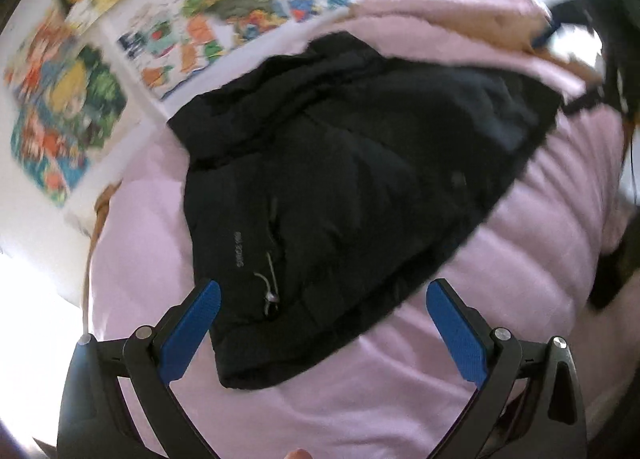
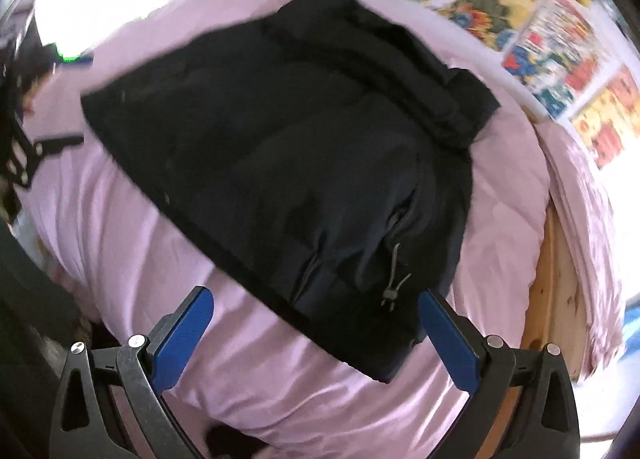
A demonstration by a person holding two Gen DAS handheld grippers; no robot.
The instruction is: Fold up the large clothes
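Across the middle of both wrist views lies a black padded jacket [image 1: 352,187], spread over a pink bed cover [image 1: 500,319] and already gathered into a compact, roughly rectangular bundle. Toward the lower centre of the left wrist view a pale drawcord with a toggle [image 1: 269,291] and a small line of print show on the fabric; the right wrist view shows the same sort of cord [image 2: 394,279] near the jacket's lower right corner. Bright comic-style posters [image 2: 552,39] fill the upper right there, and a strip of wooden bed frame [image 2: 556,299] runs down the right edge.

The left gripper [image 1: 323,313] has its blue pads spread wide and holds nothing, with the jacket's near corner lying between and just beyond the fingers. The right gripper [image 2: 316,321] is likewise spread wide and empty, the near hem crossing the gap.

By the look of it a fold sits finished, or one more is about to start. If another fold is wanted, each gripper must drop to a near corner, pinch through the thick padding, and carry that edge over evenly so the bulky layers do not spring back.
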